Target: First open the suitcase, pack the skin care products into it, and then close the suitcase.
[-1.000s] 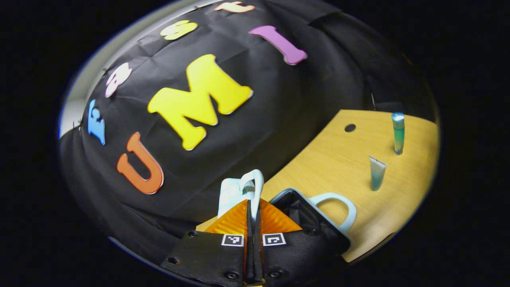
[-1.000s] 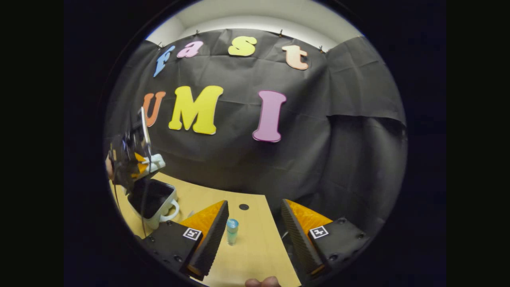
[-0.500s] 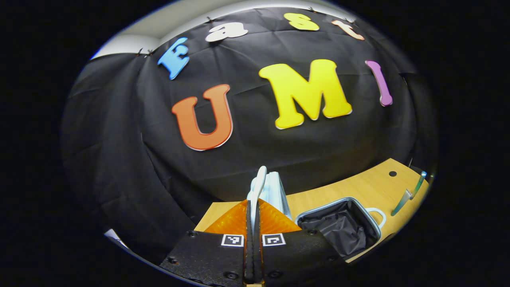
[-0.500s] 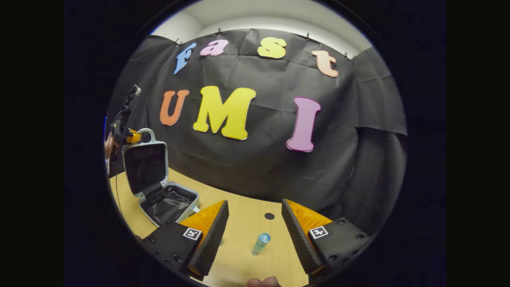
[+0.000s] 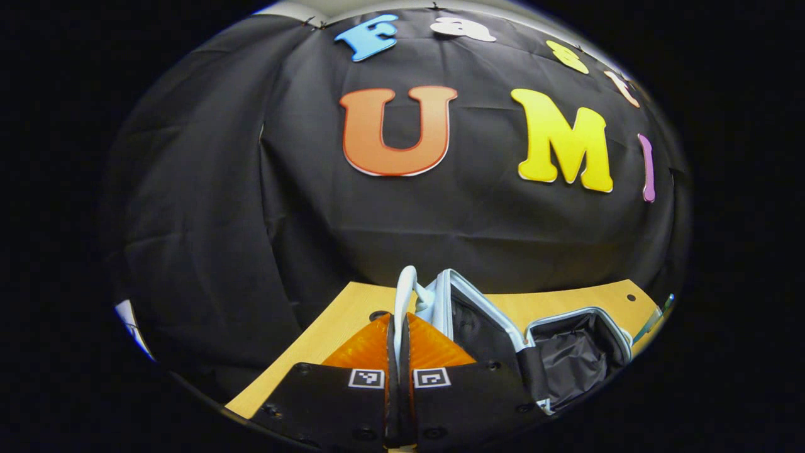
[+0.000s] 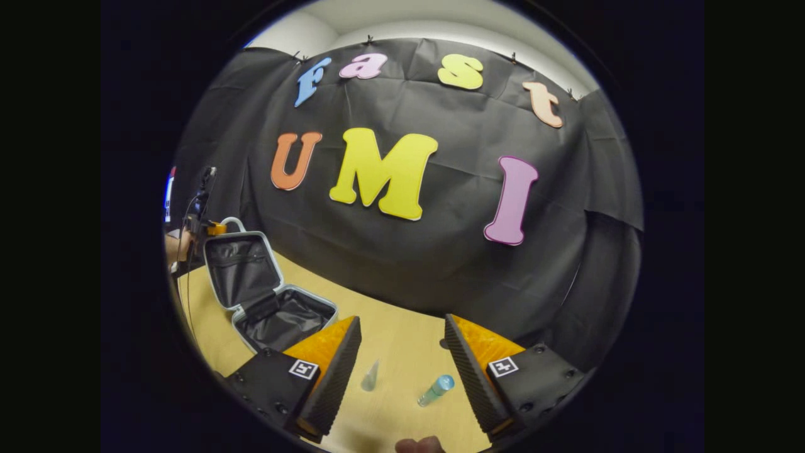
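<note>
Pinching the pale handle (image 5: 405, 290) on the suitcase (image 6: 267, 296) lid, left gripper (image 5: 399, 330) pressed together on it; lid held up, dark lining exposed. Right gripper (image 6: 402, 352) spread wide, holding nothing, above wooden table (image 6: 402, 327). Right gripper view alone resolves a small tube (image 6: 370, 376) and a blue-capped bottle (image 6: 436, 390) between its fingers, right of the case; left gripper view catches them blurred at the edge.
</note>
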Tool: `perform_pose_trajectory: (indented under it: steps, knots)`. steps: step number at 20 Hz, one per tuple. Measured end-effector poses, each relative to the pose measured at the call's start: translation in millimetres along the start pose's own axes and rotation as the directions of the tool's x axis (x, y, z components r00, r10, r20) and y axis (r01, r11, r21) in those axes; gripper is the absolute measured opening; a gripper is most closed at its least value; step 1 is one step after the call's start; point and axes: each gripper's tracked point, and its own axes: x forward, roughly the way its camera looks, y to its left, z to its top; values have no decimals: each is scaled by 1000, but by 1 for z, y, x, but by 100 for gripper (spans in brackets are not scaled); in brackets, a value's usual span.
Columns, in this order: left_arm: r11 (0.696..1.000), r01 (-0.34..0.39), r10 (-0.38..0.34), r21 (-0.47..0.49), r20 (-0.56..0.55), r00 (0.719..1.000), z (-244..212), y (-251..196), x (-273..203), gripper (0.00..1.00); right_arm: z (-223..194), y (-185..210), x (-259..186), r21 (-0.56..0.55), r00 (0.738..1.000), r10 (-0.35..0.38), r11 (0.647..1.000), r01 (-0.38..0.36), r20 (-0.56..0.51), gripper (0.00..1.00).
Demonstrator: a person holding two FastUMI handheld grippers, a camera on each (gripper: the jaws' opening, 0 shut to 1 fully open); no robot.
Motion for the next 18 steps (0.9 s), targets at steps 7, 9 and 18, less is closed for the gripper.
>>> perform_pose_trajectory:
  steps: [7,9,18]
  knots:
    - [965,-49,15,-258,-130,991,-87,45,16,3,-4,16,8,-38,999,-1,999,-1,-36,79]
    - [953,-50,4,-300,-153,988,-106,49,16,3,-13,17,13,-39,998,-3,999,0,-67,80]
    - [957,-72,9,-280,-219,976,-148,62,23,20,-16,23,7,-61,997,8,998,-12,-71,80]
